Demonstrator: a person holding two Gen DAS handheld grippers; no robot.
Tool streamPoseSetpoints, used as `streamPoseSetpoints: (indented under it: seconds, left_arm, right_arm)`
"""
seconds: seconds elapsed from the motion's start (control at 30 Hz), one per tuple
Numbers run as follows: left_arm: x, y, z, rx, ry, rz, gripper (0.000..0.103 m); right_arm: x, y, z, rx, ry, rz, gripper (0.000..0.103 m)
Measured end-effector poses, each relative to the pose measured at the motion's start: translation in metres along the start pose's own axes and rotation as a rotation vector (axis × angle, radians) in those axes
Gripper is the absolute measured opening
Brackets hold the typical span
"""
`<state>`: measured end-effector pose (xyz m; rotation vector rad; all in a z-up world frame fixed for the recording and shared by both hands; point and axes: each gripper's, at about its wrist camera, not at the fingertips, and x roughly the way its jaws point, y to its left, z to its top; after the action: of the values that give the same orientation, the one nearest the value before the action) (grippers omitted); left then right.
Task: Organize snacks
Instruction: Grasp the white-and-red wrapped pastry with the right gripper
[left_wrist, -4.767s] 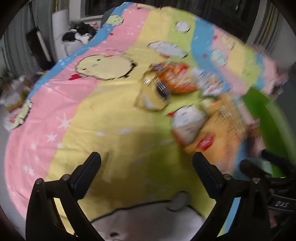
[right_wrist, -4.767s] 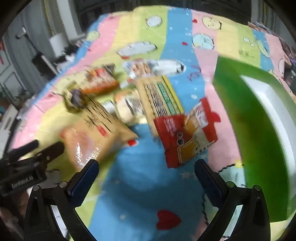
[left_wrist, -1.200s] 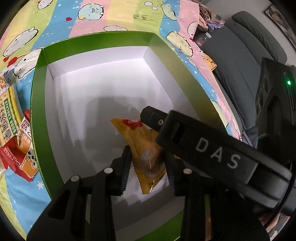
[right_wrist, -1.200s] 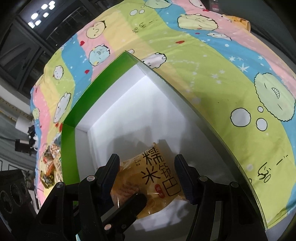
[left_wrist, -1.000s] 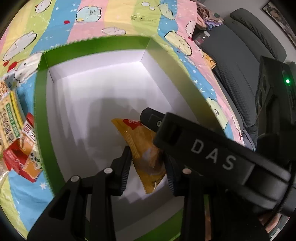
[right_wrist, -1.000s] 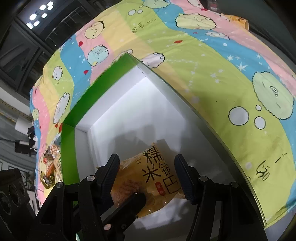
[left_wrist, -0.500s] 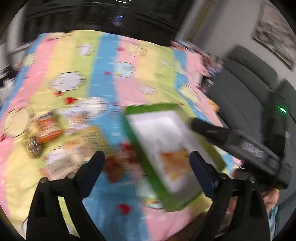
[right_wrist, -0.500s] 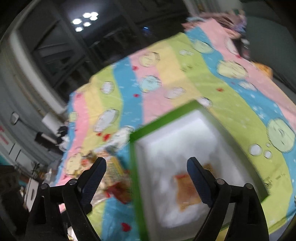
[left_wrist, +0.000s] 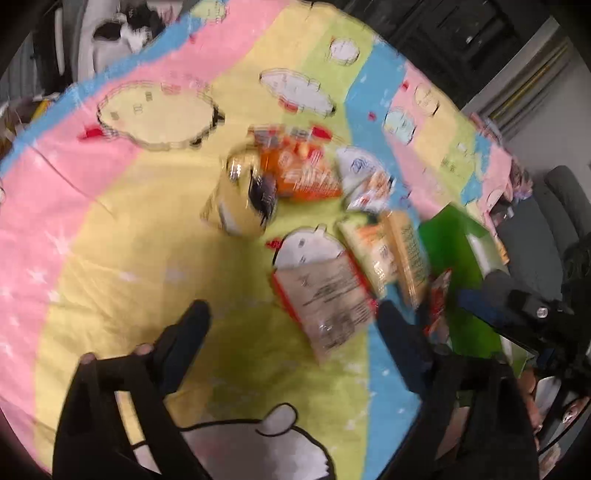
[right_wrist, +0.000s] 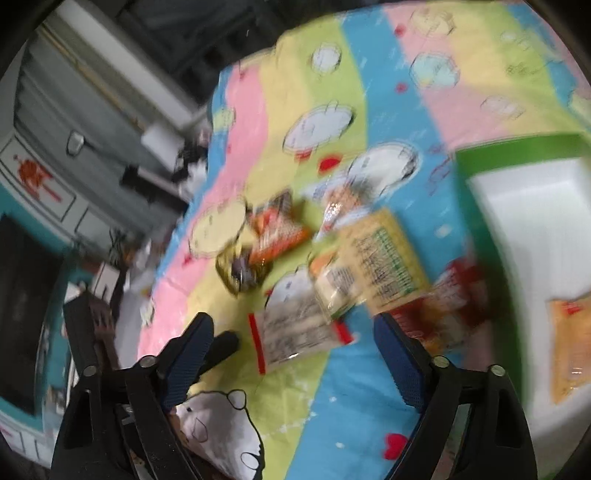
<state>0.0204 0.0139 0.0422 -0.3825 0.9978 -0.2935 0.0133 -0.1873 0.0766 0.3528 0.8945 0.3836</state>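
Both views are motion-blurred. Several snack packets lie in a cluster on the striped cartoon bedsheet. My left gripper (left_wrist: 291, 332) is open and empty above the sheet, just short of a clear packet with a red edge (left_wrist: 325, 299). My right gripper (right_wrist: 295, 347) is open and empty over the same packet (right_wrist: 295, 332). A green box with a white inside (right_wrist: 517, 206) stands to the right and holds an orange packet (right_wrist: 570, 347). The box also shows in the left wrist view (left_wrist: 454, 236). An orange bag (left_wrist: 303, 177) and a yellow packet (left_wrist: 240, 206) lie farther back.
A red packet (right_wrist: 450, 302) lies against the box's left wall. A long yellow packet with green print (right_wrist: 384, 258) lies beside it. The right gripper's body (left_wrist: 524, 310) shows at the right of the left wrist view. Grey furniture stands past the bed's far edge.
Both grippers have let go of the orange packet, which now lies in the box. Both have opened and swung left from the box to the packets on the sheet.
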Motion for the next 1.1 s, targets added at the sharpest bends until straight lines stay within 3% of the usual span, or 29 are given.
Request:
streamPoseSetpoints:
  seconds: [0.13,0.23,0.33,0.47,0.53,0.7,0.9,1.1]
  left_arm:
    - [0.013,-0.007,-0.008,0.025,0.017,0.047,0.074]
    - [0.014,-0.016,-0.011,0.073,-0.003,0.055,0.061]
    - [0.017,-0.015,-0.014,0.07,-0.02,0.066,0.05]
    - [0.024,-0.015,-0.014,0.084,-0.006,0.029,0.039]
    - [0.023,-0.015,-0.015,0.082,-0.005,0.016,0.037]
    - [0.024,-0.023,-0.019,0.123,-0.022,0.031,0.033]
    - [0.027,-0.031,-0.019,0.148,-0.024,0.022,0.03]
    - [0.017,-0.039,-0.025,0.163,-0.044,0.066,0.03]
  right_arm:
    - [0.04,-0.005,-0.003,0.044,0.068,-0.003,0.073]
    - [0.065,-0.005,-0.008,0.034,0.113,-0.042,0.071]
    - [0.077,-0.008,-0.008,0.005,0.102,-0.11,0.071]
    - [0.081,-0.004,-0.009,-0.072,0.078,-0.132,0.071]
    - [0.081,-0.005,-0.009,-0.071,0.079,-0.124,0.07]
    - [0.078,-0.015,-0.011,-0.015,0.108,-0.016,0.055]
    - [0.074,-0.013,-0.016,-0.006,0.115,0.006,0.053]
    - [0.07,0.003,-0.02,-0.037,0.107,-0.002,0.053]
